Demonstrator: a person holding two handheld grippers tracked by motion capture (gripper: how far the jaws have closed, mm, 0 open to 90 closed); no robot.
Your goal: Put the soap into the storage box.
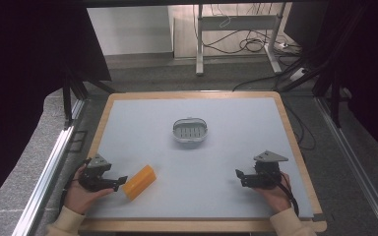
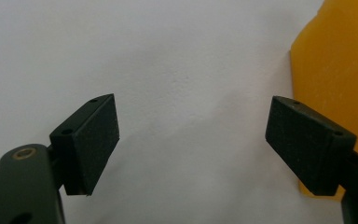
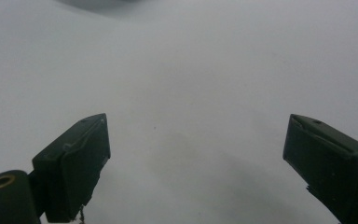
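Observation:
A yellow-orange block [image 1: 140, 181] lies on the pale table mat at the front left. My left gripper [image 1: 119, 181] rests just left of it, open, its tip close to the block's near end. In the left gripper view the jaws of the left gripper [image 2: 193, 142] stand wide apart with bare mat between them, and the block [image 2: 340, 74] lies behind the right jaw. A small grey basket-like dish [image 1: 191, 130] sits at the table's middle. At the front right my right gripper [image 1: 239, 177] is open over bare mat; its own view shows the right gripper [image 3: 196, 163] with nothing between the jaws.
The mat [image 1: 192, 162] lies on a wooden-edged table [image 1: 305, 172]. Beyond the far edge stand a desk frame [image 1: 236, 34] and loose cables [image 1: 256, 46] on the floor. Metal rails [image 1: 49, 167] run along both sides.

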